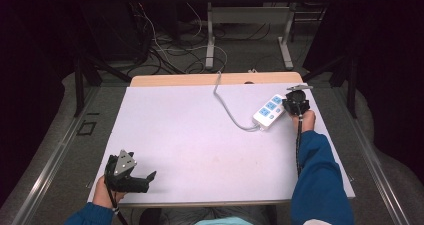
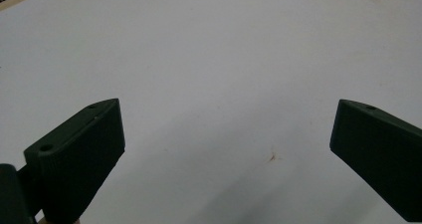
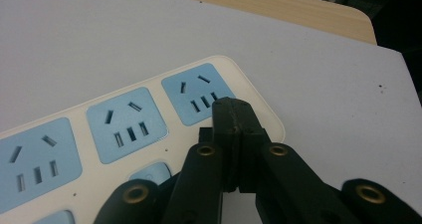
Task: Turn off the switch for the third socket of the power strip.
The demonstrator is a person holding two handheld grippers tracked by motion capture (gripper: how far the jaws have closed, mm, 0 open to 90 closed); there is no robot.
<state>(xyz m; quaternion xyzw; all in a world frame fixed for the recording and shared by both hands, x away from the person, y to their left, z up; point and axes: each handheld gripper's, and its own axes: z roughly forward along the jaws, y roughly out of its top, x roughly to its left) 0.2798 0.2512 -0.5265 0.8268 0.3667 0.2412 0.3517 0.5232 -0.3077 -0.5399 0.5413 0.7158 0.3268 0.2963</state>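
A white power strip (image 1: 268, 111) with blue socket faces lies at the right of the table; its grey cord (image 1: 226, 106) runs toward the far edge. In the right gripper view the power strip (image 3: 124, 122) shows three blue sockets and a blue button (image 3: 149, 172). My right gripper (image 1: 294, 105) is at the strip's far right end; seen close, the right gripper (image 3: 233, 113) is shut, its tips over the end socket with nothing between them. My left gripper (image 1: 142, 169) rests at the front left corner. The left gripper (image 2: 229, 107) is open over bare white surface.
A white mat (image 1: 200, 135) covers the table, with a wooden strip (image 1: 215, 79) bare along the far edge. Beyond the table, cables (image 1: 170, 50) lie on the floor near another table's legs (image 1: 210, 40).
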